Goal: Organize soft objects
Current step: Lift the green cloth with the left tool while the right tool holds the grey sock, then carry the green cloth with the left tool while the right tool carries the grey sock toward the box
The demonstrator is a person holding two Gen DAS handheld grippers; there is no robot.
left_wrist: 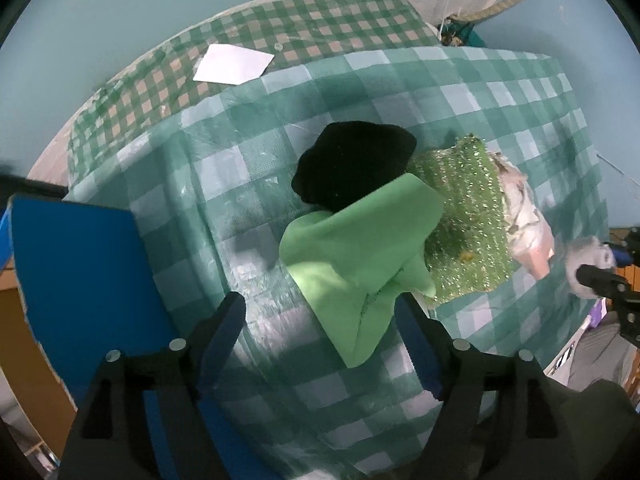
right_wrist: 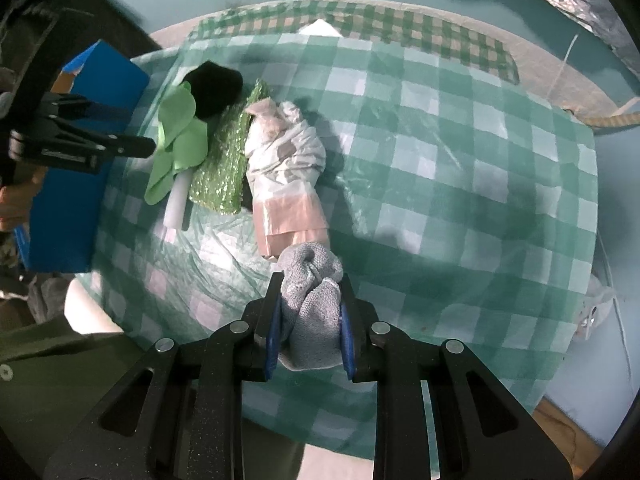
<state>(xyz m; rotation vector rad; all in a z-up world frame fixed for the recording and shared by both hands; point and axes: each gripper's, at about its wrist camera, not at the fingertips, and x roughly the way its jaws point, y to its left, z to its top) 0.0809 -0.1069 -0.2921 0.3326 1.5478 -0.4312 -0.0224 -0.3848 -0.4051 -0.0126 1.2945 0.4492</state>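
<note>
A row of soft items lies on the green checked tablecloth (left_wrist: 240,184): a black soft lump (left_wrist: 352,168), a light green cloth (left_wrist: 360,256), a glittery green scrubber (left_wrist: 464,216) and a white and pink bundled cloth (left_wrist: 524,216). My left gripper (left_wrist: 320,312) is open, just above the near edge of the light green cloth. My right gripper (right_wrist: 310,292) is shut on a grey knitted cloth (right_wrist: 312,292), close to the pink end of the bundled cloth (right_wrist: 288,176). The row also shows in the right wrist view: black lump (right_wrist: 214,88), green cloth (right_wrist: 176,140), scrubber (right_wrist: 224,164).
A blue box (left_wrist: 80,280) stands at the table's left edge, also seen in the right wrist view (right_wrist: 76,184). A white sheet of paper (left_wrist: 232,64) lies at the back on a second checked cloth (left_wrist: 320,24). A white tube (right_wrist: 178,204) lies beside the scrubber.
</note>
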